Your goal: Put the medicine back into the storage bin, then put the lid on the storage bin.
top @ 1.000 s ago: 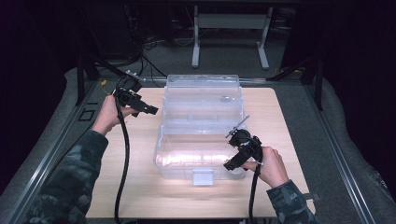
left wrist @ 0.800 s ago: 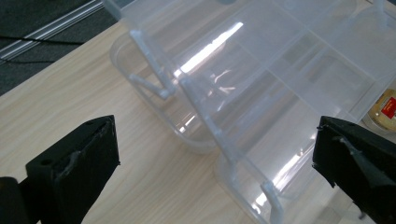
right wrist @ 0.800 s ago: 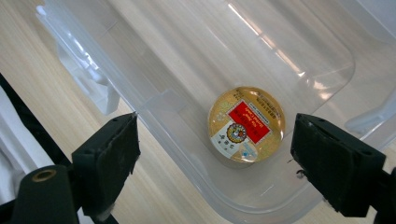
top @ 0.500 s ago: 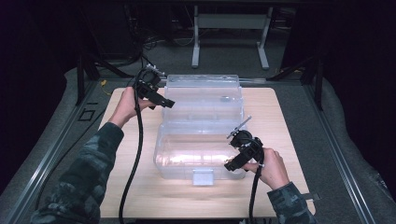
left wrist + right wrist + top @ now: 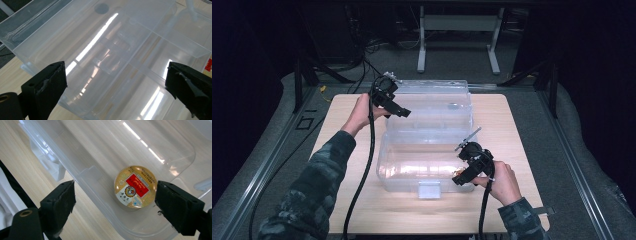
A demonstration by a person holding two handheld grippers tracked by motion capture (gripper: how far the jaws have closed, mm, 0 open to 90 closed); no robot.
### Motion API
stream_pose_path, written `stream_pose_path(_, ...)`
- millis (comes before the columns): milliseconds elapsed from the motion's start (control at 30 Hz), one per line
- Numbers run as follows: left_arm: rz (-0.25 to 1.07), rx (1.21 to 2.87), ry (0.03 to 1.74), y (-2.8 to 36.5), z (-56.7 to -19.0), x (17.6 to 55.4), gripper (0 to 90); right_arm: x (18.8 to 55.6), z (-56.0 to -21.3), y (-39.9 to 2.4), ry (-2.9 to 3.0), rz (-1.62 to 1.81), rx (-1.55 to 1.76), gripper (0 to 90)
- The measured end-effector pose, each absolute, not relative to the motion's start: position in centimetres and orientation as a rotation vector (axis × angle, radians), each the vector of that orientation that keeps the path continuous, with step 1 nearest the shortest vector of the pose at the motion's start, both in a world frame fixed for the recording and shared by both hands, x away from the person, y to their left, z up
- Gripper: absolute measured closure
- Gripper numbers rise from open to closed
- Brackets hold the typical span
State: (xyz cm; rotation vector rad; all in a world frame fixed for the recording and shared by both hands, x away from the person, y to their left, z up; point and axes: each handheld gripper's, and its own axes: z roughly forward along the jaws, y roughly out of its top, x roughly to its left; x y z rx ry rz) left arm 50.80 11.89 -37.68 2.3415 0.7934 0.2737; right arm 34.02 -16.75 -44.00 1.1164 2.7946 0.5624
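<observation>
- The right tool (image 5: 466, 170) hangs with jaws wide and nothing between them, just above the round gold tin (image 5: 135, 186) lying in the near half of the clear plastic box (image 5: 412, 165); the tin sits ahead of the jaws, nearer the right one.
- The left tool (image 5: 394, 106), jaws also apart and empty, points at the box's raised far half (image 5: 105, 50).
- Risk: the box wall stands between the right tool and the tin, so a low approach could knock the light box across the wooden surface (image 5: 337, 145).
- Risk: the smooth domed tin may slip from the pads.
- Label: red panel with a crest; print too small to read.
</observation>
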Motion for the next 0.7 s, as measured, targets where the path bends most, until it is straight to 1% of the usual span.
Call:
stream_pose_path(233, 0.257, 2.352, 0.768, 11.0, -38.4, 51.2, 5.4, 33.9, -44.2, -16.7, 2.799, 0.571, 1.113, 16.3)
stream_pose_path(267, 0.253, 2.349, 0.772, 10.8, -38.6, 51.2, 8.2, 33.9, -44.4, -16.6, 2.805, 0.563, 1.111, 16.3)
stream_pose_path(333, 0.246, 2.357, 0.76, 10.6, -38.8, 51.3, 9.8, 33.9, -44.5, -16.6, 2.806, 0.56, 1.114, 16.7)
stream_pose_path(367, 0.247, 2.36, 0.756, 10.5, -38.9, 51.3, 12.6, 33.9, -44.7, -16.5, 2.804, 0.567, 1.109, 17.4)
stream_pose_path(433, 0.242, 2.37, 0.75, 10.3, -39.1, 51.4, 15.5, 33.9, -44.8, -16.4, 2.805, 0.557, 1.108, 19.9)
stream_pose_path(500, 0.242, 2.382, 0.744, 10.3, -39.3, 51.5, 21.5, 33.9, -45.1, -16.3, 2.814, 0.55, 1.105, 22.2)
stream_pose_path(533, 0.235, 2.382, 0.749, 10.3, -39.4, 51.6, 24.6, 33.9, -45.3, -16.2, 2.821, 0.55, 1.11, 25.0)
stream_pose_path(600, 0.207, 2.384, 0.758, 10.3, -39.8, 51.7, 27.3, 33.9, -45.5, -16.1, 2.829, 0.556, 1.102, 29.5)
stream_pose_path(633, 0.221, 2.382, 0.757, 10.3, -39.9, 51.7, 31.2, 33.9, -45.6, -16.0, 2.851, 0.579, 1.109, 35.4)
stream_pose_path(667, 0.24, 2.38, 0.757, 10.3, -39.9, 51.6, 31.2, 33.9, -45.6, -16.0, 2.851, 0.579, 1.109, 35.4)
stream_pose_path(700, 0.259, 2.383, 0.754, 10.3, -39.9, 51.6, 34.9, 33.8, -45.7, -15.9, 2.853, 0.593, 1.105, 37.4)
